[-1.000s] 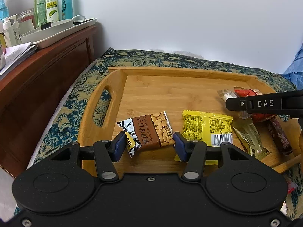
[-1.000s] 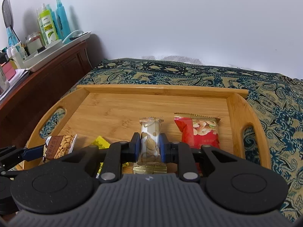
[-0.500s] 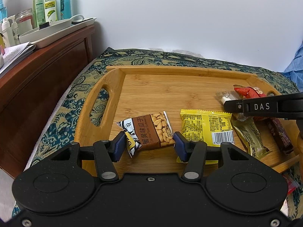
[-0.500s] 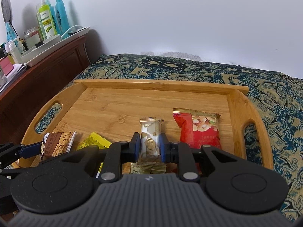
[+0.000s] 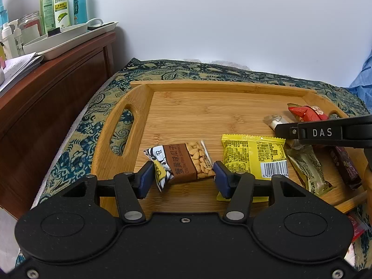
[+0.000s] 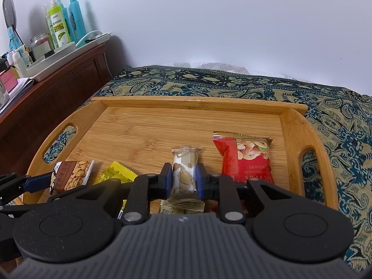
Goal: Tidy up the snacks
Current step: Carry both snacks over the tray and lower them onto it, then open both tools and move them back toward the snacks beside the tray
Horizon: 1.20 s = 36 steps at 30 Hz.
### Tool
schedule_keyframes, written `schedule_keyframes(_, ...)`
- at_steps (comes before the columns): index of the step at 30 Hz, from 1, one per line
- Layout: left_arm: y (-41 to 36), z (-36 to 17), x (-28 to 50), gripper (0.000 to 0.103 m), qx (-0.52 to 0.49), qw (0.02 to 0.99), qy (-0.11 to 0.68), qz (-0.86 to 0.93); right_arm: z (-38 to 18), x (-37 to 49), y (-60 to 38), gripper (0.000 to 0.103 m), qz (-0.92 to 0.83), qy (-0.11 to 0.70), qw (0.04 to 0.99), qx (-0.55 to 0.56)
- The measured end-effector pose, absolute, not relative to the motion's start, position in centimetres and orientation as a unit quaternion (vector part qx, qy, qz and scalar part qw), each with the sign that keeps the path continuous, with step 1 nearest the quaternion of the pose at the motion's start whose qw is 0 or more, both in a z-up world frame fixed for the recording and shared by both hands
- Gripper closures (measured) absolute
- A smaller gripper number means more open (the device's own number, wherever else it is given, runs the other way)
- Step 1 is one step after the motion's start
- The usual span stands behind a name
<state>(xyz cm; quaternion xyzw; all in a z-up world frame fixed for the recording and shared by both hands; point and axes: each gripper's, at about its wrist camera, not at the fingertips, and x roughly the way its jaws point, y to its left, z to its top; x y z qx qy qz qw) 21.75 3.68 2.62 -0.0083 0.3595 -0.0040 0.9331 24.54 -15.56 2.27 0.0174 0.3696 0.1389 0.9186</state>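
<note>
A wooden tray (image 6: 295, 134) with cut-out handles lies on a patterned blue and tan cloth (image 6: 232, 81), and the snacks lie in it.

The left gripper (image 5: 183, 180) stands about half open around a small bag of seeds (image 5: 181, 162), one blue pad at each end of the bag; the pad at nine o'clock looks to touch the crumpled corner, the pad at three o'clock sits right at the other end, and I cannot tell whether they press. The bag lies at the tray's near left part. At three o'clock from it lies a yellow packet (image 5: 253, 158), then a pale green bar (image 5: 307, 169) and a dark brown bar (image 5: 344, 165).

The right gripper (image 6: 184, 181) is nearly closed, its pads against both sides of a white and gold bar (image 6: 184, 162) in the middle of the tray; its jaws have just been opening a little. At three o'clock from that bar lies a red nut bag (image 6: 248, 160).

At ten o'clock a dark wooden cabinet (image 6: 58, 93) carries bottles (image 6: 58, 25) on a white dish (image 6: 69, 51).
</note>
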Motion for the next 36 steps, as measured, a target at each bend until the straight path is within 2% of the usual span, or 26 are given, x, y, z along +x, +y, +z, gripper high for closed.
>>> schedule_keyframes(4, 3.7, 2.7, 21.9, 0.045, -0.008, 0.931, 0.365, -0.003, 2.3, 24.4, -15.6, 0.067, 0.139, 0.368, 0.919, 0.020)
schedule_keyframes(12, 3.6, 3.3, 21.1, 0.042, -0.004, 0.930, 0.368, 0.001, 3.4, 23.6, -16.0, 0.066, 0.142, 0.350, 0.925, 0.025)
schedule_keyframes(14, 3.6, 3.8, 20.5, 0.037, -0.008, 0.932, 0.364, -0.002, 4.0, 23.2, -16.0, 0.054, 0.142, 0.341, 0.929, 0.021)
schedule_keyframes(22, 3.1, 6.2, 18.0, 0.030, -0.016, 0.939, 0.344, -0.012, 6.3, 20.7, -16.1, 0.046, 0.141, 0.309, 0.940, 0.023)
schedule_keyframes(25, 3.0, 6.9, 16.8, 0.026, -0.019, 0.942, 0.336, -0.015, 6.8, 19.5, -15.7, 0.040, 0.135, 0.300, 0.944, 0.011)
schedule_keyframes(36, 2.4, 7.6, 11.3, 0.019, -0.026, 0.946, 0.322, -0.007, 7.7, 14.4, -16.0, 0.020, 0.149, 0.286, 0.946, 0.017)
